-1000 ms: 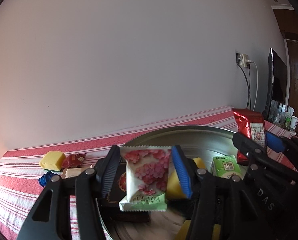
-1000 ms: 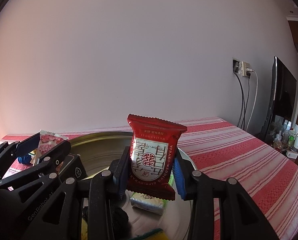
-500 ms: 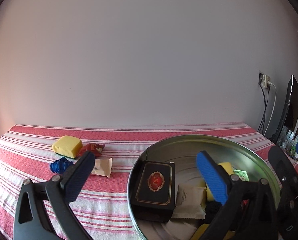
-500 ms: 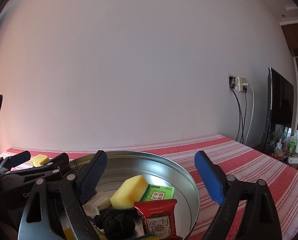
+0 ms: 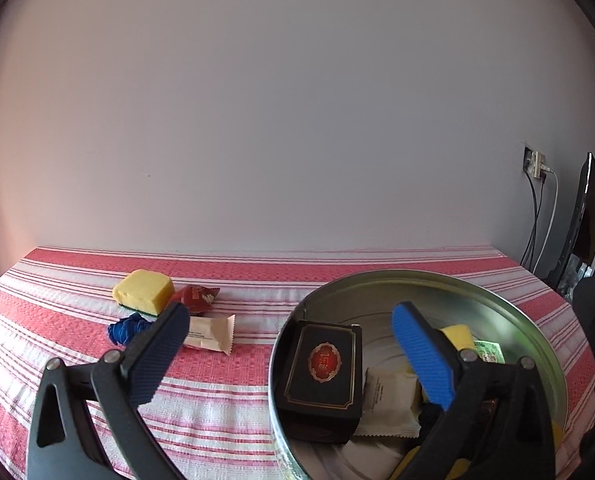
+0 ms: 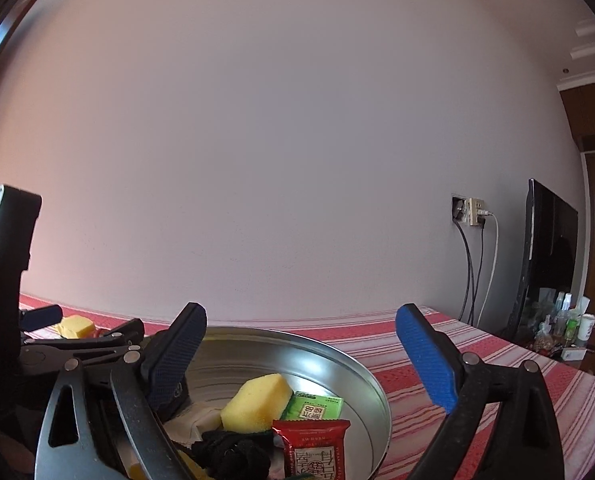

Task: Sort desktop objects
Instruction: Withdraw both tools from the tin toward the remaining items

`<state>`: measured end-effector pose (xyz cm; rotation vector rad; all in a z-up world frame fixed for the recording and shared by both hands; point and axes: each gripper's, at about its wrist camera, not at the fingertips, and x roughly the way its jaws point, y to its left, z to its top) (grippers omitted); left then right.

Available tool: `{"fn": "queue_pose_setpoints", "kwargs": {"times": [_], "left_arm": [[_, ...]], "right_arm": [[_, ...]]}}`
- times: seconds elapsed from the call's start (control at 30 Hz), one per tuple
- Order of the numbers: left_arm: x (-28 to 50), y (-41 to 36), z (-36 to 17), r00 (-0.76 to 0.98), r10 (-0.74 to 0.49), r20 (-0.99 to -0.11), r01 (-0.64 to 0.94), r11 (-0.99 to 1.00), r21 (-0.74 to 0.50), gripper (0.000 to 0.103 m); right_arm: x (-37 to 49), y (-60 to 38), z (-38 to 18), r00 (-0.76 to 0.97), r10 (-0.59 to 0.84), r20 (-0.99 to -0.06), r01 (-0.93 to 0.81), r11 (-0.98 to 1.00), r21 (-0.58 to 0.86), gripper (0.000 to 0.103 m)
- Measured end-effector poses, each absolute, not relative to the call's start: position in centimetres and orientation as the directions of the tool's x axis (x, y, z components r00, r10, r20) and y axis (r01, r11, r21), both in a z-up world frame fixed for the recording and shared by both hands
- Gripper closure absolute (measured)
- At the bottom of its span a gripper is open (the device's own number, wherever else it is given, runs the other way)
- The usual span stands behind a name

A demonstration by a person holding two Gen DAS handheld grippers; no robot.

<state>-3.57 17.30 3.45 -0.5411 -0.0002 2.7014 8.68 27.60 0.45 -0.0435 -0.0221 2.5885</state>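
Note:
A round metal tin (image 5: pixel 509 304) (image 6: pixel 361 376) holds a black box (image 5: pixel 321 368), a white packet (image 5: pixel 385 400), a yellow sponge (image 6: pixel 257 402), a green packet (image 6: pixel 313 408), a red packet (image 6: pixel 313 448) and a black bundle (image 6: pixel 229 454). My left gripper (image 5: pixel 293 356) is open and empty above the tin's left rim. My right gripper (image 6: pixel 301 360) is open and empty over the tin. On the striped cloth left of the tin lie a yellow sponge (image 5: pixel 143 292), a red candy (image 5: pixel 197 298), a blue bundle (image 5: pixel 127 330) and a beige packet (image 5: pixel 211 334).
The red-and-white striped tablecloth (image 5: pixel 77 280) reaches the back wall. A wall socket with cables (image 6: pixel 471 216) and a dark monitor (image 6: pixel 549 256) stand at the right, with small bottles (image 6: pixel 565 320) beside it. The left gripper's body (image 6: pixel 5 280) fills the right view's left edge.
Both grippers have opened: the left let go of the pink floral packet, the right let go of the red packet, which now lies in the tin. Both have drawn back and up.

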Motion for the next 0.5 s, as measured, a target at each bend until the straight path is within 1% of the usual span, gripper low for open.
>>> {"fn": "queue_pose_setpoints", "kwargs": {"times": [0.1, 0.27, 0.4, 0.5], "left_arm": [[-3.6, 17.2, 3.3, -0.861, 0.354, -0.365, -0.359, -0.932, -0.056, 0.001], [-3.8, 16.8, 3.1, -0.882, 0.309, -0.356, -0.326, -0.945, -0.012, 0.001], [-4.2, 16.1, 3.2, -0.884, 0.303, -0.357, -0.311, -0.95, -0.036, 0.001], [-4.4, 15.8, 3.1, -0.891, 0.288, -0.35, -0.297, -0.954, -0.028, 0.001]], "right_arm": [[9.2, 28.0, 0.5, -0.86, 0.509, -0.014, -0.51, -0.86, 0.022, 0.005], [8.7, 27.7, 0.4, -0.872, 0.489, -0.024, -0.49, -0.872, 0.005, 0.005], [9.1, 27.2, 0.3, -0.889, 0.457, 0.015, -0.457, -0.889, 0.011, 0.005], [8.9, 26.5, 0.2, -0.901, 0.434, 0.028, -0.434, -0.901, -0.016, 0.005]]}}
